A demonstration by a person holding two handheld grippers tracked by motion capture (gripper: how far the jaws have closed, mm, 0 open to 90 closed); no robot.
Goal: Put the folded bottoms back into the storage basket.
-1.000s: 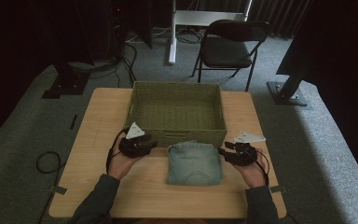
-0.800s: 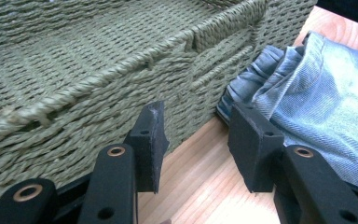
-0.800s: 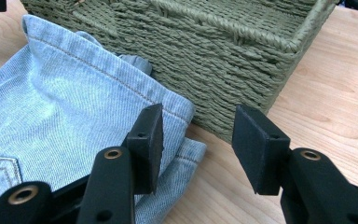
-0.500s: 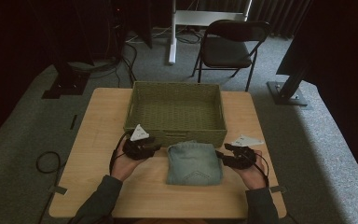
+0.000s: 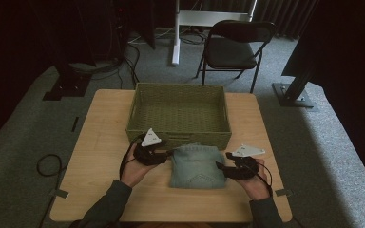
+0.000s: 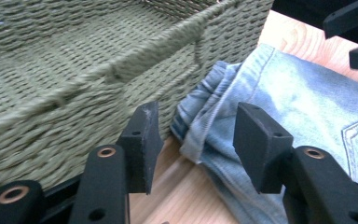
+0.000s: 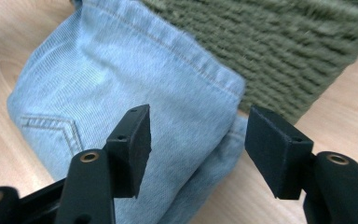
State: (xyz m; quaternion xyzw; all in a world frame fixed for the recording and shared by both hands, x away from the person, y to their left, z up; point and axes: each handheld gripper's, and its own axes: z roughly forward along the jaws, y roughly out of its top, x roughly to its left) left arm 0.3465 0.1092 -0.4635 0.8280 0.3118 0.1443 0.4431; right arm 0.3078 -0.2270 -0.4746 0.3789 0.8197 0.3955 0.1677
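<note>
The soft, folded light-blue denim jeans [image 5: 197,166] lie on the pale wooden table [image 5: 100,156], touching the front of the green woven basket [image 5: 179,113]. The left gripper [image 5: 164,156] and right gripper [image 5: 224,168] sit at each side, jaws just opening, pads not pressing. Next, I think, both must squeeze the thick edges and lift the bundle into the basket.

dim high view, dark edges; gripper views brighter, slightly blurred.
</note>
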